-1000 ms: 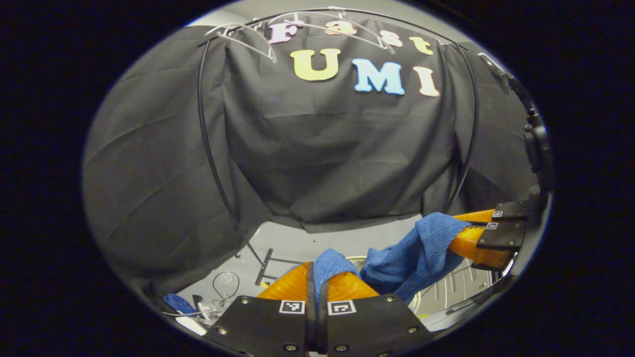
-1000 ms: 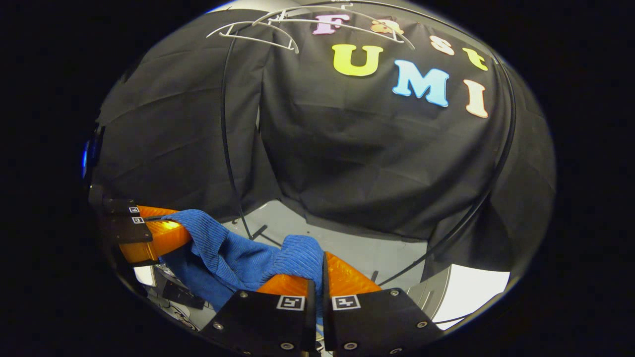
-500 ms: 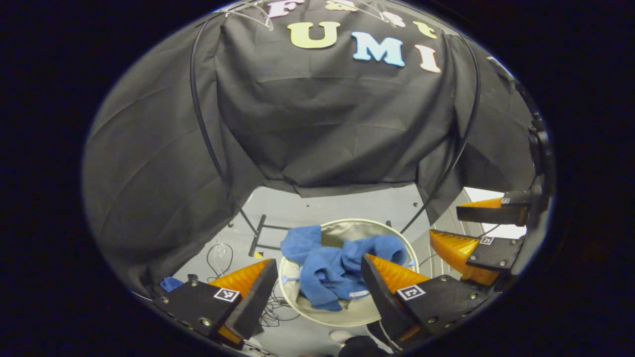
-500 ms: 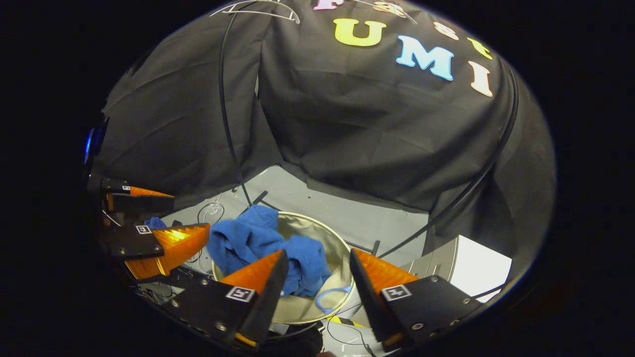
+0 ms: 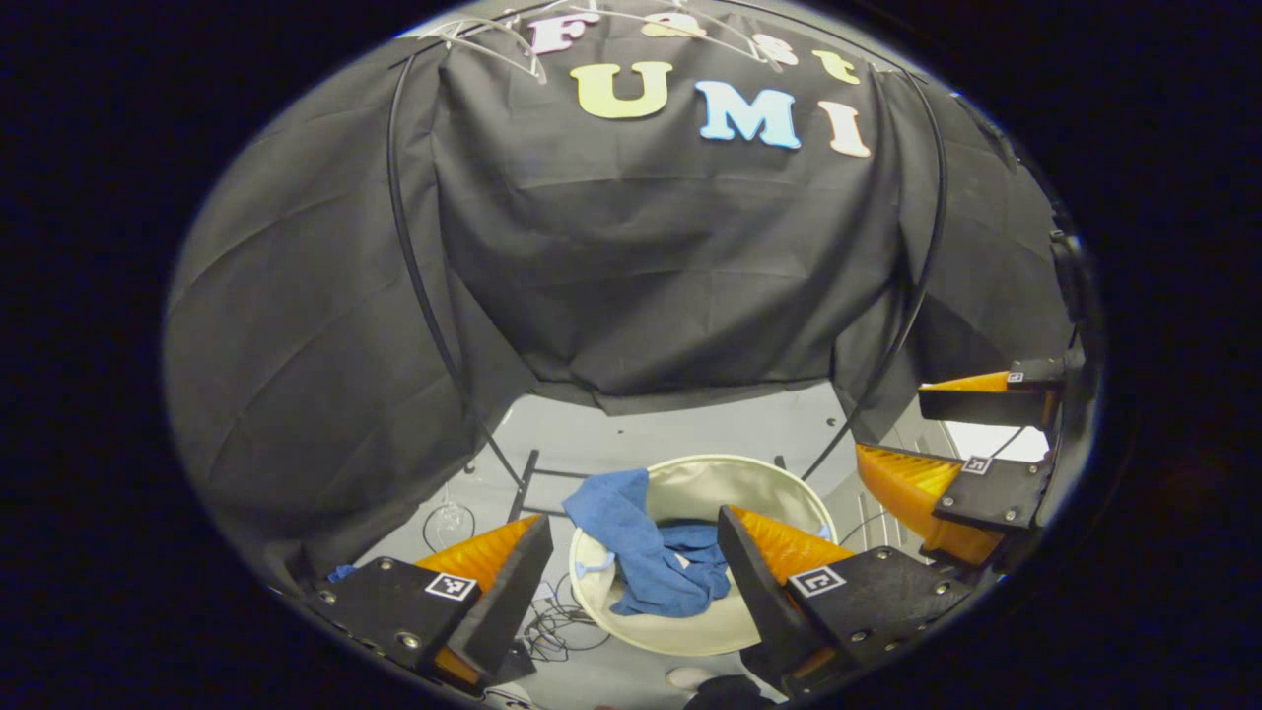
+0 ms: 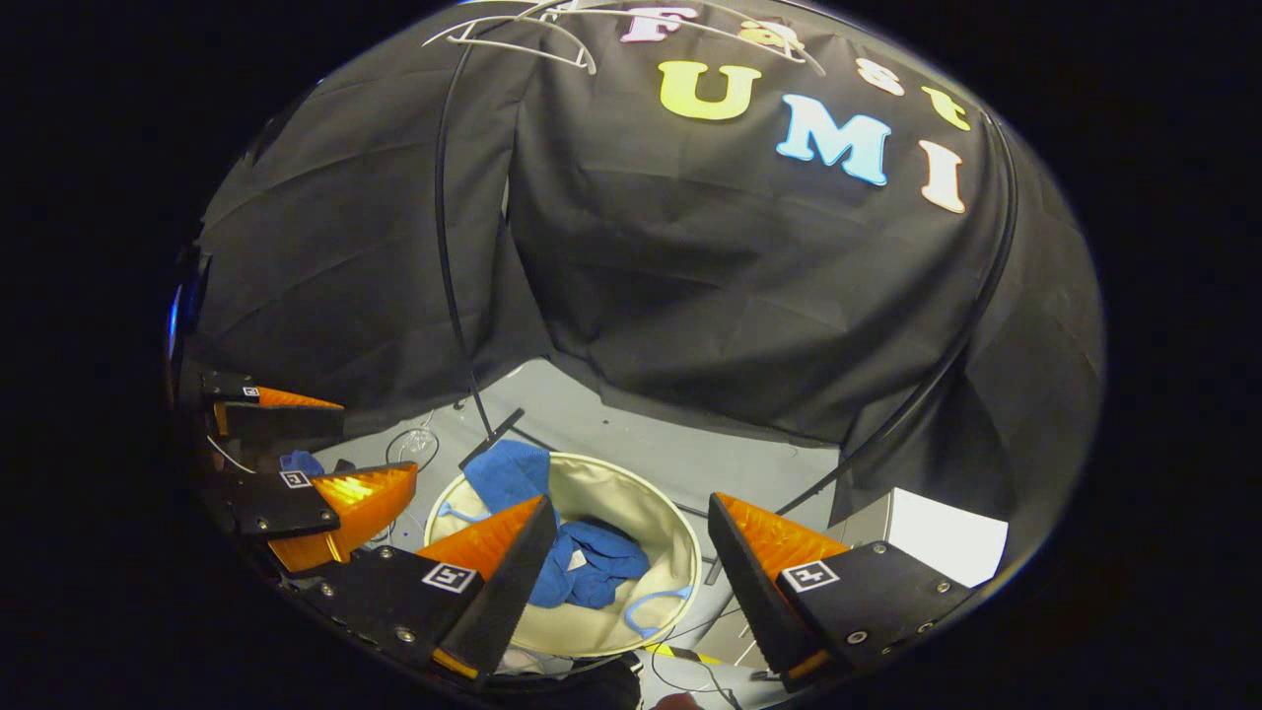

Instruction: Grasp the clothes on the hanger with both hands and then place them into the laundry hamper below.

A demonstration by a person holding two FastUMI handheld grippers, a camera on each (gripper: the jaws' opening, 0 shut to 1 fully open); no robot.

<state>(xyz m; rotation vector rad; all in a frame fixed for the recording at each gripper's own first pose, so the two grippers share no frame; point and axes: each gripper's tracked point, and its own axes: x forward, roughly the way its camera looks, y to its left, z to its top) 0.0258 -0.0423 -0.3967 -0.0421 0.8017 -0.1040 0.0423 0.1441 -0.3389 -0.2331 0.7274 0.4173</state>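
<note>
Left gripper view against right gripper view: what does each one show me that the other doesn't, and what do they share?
The left gripper view has the right gripper at its right edge, fingers apart. The right gripper view has the left gripper at its left edge, also open, plus a white box-like thing on the right and a thin blue loop inside the hamper. Both views look down past open fingers at the round laundry hamper on the grey floor, with the blue garment lying in it, one part draped over the rim.
</note>
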